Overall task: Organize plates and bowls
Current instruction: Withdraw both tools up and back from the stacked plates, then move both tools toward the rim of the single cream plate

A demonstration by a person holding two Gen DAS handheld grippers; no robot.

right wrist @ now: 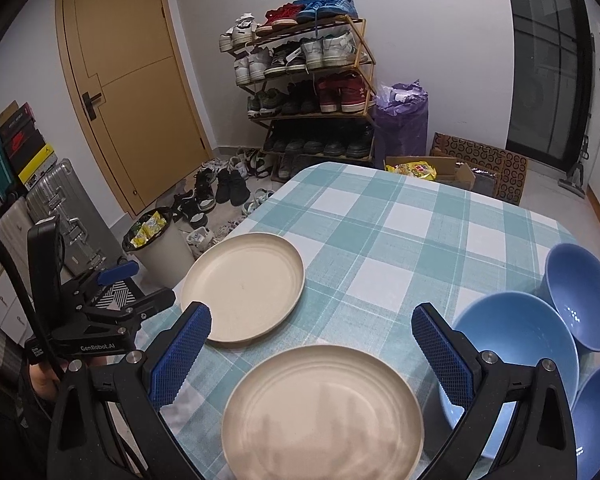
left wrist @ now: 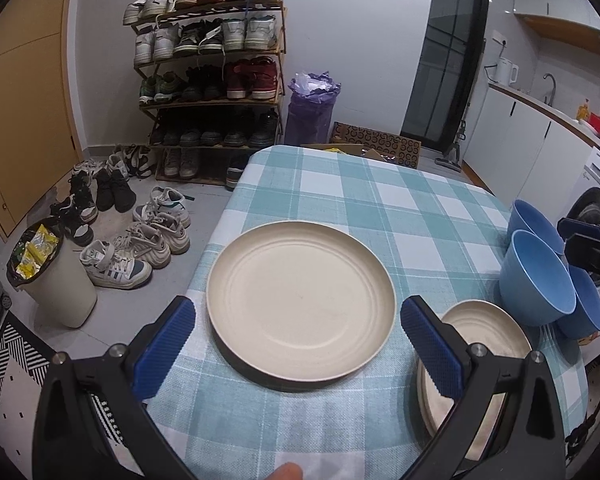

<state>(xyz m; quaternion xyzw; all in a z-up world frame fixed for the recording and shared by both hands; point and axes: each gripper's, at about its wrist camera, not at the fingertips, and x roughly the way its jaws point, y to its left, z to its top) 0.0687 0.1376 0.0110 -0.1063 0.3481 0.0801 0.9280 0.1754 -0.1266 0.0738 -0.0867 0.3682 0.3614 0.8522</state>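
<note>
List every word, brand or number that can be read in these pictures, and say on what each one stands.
"GenRobot.AI": white letters on the black body of the left gripper, seen in the right wrist view.
Boxes stacked by the wall: printing too blurred to read.
Yellow packets in the bin: print too small to read.
Washing machine: panel markings too small to read.
Nothing else is readable.

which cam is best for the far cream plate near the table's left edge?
Left wrist: the single cream plate sits centred between the open left tool, whole rim visible. Right wrist shows the plate whole too, but smaller and off to the left.
</note>
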